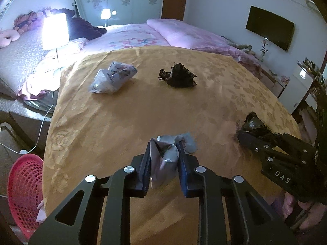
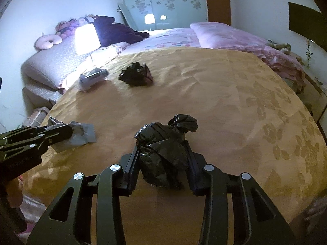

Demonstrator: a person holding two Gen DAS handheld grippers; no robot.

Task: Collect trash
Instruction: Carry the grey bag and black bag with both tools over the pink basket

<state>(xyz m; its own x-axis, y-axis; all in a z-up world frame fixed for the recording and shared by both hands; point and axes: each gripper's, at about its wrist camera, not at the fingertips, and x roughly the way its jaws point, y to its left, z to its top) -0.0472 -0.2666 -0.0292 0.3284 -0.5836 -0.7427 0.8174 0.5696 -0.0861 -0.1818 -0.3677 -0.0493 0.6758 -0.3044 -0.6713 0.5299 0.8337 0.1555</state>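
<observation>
step: both loaded — my left gripper (image 1: 164, 159) clamps crumpled pale paper (image 1: 165, 159), right gripper (image 2: 162, 159) clamps black plastic wad (image 2: 163, 145), both above the tablecloth (image 1: 122, 122) | next: carry to red basket (image 1: 24, 192), I reckon — two scraps left

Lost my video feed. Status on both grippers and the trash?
Left gripper shut on pale paper wad. Right gripper shut on black bag. Two pieces left on yellow cloth. Red basket at table's left; nothing blocking.
</observation>
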